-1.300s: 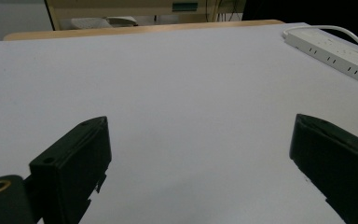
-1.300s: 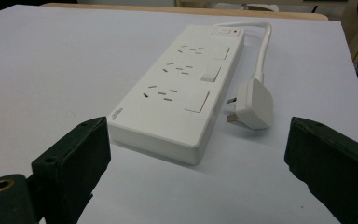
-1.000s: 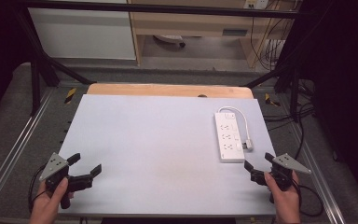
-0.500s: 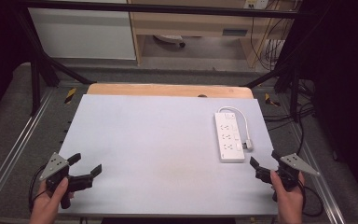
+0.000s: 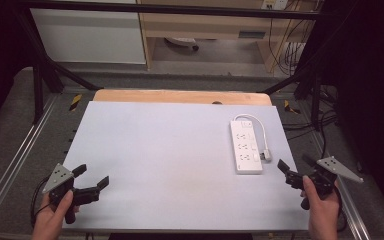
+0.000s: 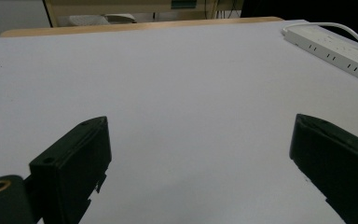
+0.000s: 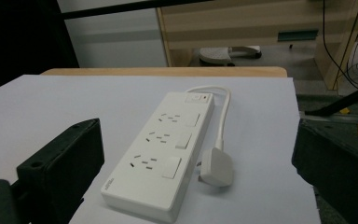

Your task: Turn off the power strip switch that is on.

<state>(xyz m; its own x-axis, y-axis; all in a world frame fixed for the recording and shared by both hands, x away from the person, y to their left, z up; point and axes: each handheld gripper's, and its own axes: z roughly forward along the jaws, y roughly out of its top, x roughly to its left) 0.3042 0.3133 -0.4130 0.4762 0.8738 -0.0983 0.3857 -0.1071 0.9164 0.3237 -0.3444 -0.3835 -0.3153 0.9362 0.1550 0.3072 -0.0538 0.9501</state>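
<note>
While lying flat, white power strip (image 5: 245, 146) shows three sockets.

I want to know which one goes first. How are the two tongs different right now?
The left tongs sit at the near left corner of the table, with only bare table close by. The right tongs sit at the table's right edge, just beside the white power strip and its plug, and point at them. Both are hand-held, wide open and holding nothing.
</note>
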